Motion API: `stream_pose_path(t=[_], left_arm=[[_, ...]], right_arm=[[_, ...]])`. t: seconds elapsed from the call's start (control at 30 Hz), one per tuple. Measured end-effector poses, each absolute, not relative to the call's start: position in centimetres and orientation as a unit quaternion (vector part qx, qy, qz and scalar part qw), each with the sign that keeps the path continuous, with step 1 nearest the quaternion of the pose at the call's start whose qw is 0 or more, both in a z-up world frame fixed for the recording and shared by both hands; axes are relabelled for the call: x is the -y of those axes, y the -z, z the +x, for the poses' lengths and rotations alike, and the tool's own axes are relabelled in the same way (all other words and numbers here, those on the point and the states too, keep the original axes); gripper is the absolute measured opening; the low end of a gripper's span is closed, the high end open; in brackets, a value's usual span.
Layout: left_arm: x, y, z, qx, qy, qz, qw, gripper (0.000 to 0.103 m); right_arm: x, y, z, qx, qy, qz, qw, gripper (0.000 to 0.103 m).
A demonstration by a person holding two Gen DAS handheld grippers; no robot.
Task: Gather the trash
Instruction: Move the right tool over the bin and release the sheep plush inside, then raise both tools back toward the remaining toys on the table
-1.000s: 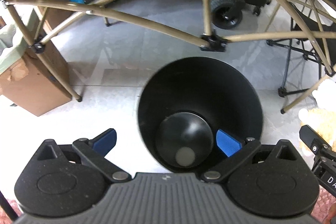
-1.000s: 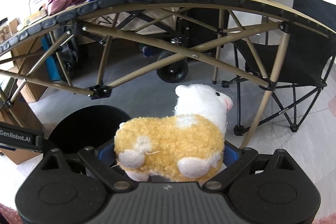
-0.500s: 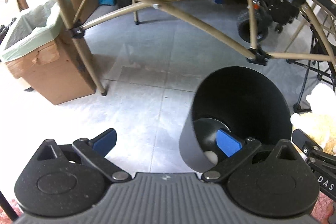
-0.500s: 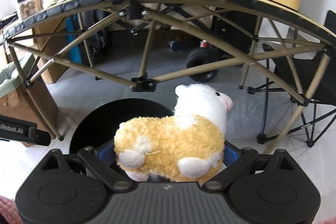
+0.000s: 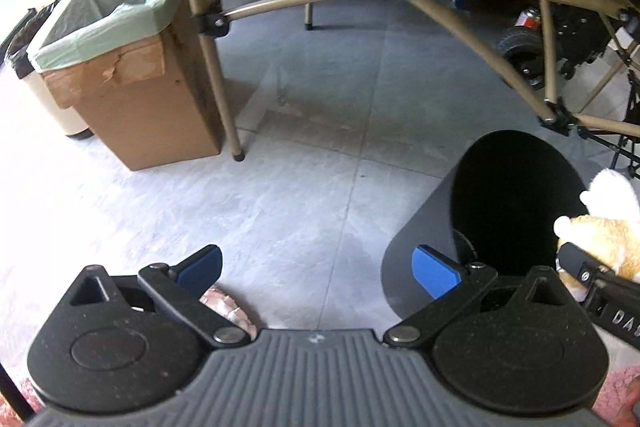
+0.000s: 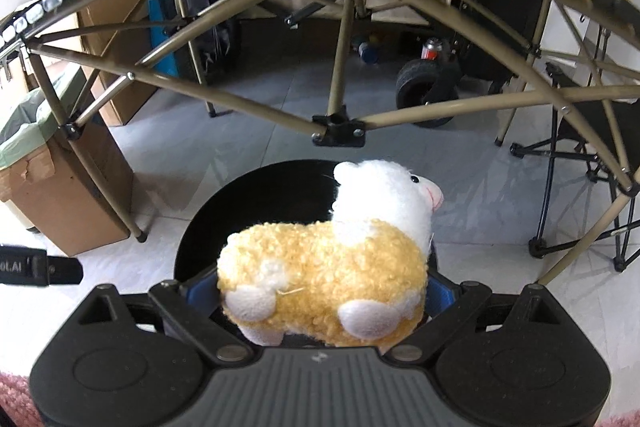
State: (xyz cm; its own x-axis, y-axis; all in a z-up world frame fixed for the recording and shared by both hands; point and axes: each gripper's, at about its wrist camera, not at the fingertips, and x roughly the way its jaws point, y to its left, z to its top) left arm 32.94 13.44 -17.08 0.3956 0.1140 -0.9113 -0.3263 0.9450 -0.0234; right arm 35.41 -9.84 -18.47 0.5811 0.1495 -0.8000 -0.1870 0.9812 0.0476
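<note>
The right claw (image 6: 320,291) pinches a plush sheep (image 6: 328,267) across its yellow woolly body, its white head pointing right, and holds it directly above the open mouth of the black waste bin (image 6: 256,203) standing on the tiled floor (image 5: 300,147). The toy looks light and soft. It squashes under the pads, so a grip across the thick middle of the body is likely the safest hold, and it should fall freely into the bin once released. The left claw (image 5: 316,267) is spread wide and empty, just left of the bin (image 5: 416,239), over bare floor.
</note>
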Motion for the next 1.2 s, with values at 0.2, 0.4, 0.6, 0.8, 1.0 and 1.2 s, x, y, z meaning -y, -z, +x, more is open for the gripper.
stream_pose_path(t=[0.2,0.4,0.6,0.8,1.0,1.2], left_arm=[[-14.8,18.8,32.9,-0.551,-0.145,-0.102,0.815,0.103],[-14.9,19.3,33.1,-0.556,-0.142,-0.098,0.813,0.103],[-15.3,20.0,33.2,-0.563,-0.145,-0.099,0.808,0.103],[-15.3,20.1,33.2,-0.564,-0.144,-0.099,0.807,0.103],[-15.3,20.1,33.2,-0.564,-0.144,-0.099,0.807,0.103],[-15.2,20.1,33.1,-0.565,-0.143,-0.099,0.806,0.103]], right_arm=[[9.2,19.4,37.0,-0.48,-0.092,0.0,0.873,0.097],[8.7,20.1,38.1,-0.499,-0.087,0.011,0.862,0.097],[8.3,20.6,38.4,-0.51,-0.09,0.011,0.855,0.097],[8.4,21.1,39.0,-0.527,-0.09,0.023,0.845,0.103],[8.3,21.1,38.9,-0.527,-0.088,0.023,0.845,0.103],[8.3,21.1,38.8,-0.53,-0.091,0.021,0.843,0.103]])
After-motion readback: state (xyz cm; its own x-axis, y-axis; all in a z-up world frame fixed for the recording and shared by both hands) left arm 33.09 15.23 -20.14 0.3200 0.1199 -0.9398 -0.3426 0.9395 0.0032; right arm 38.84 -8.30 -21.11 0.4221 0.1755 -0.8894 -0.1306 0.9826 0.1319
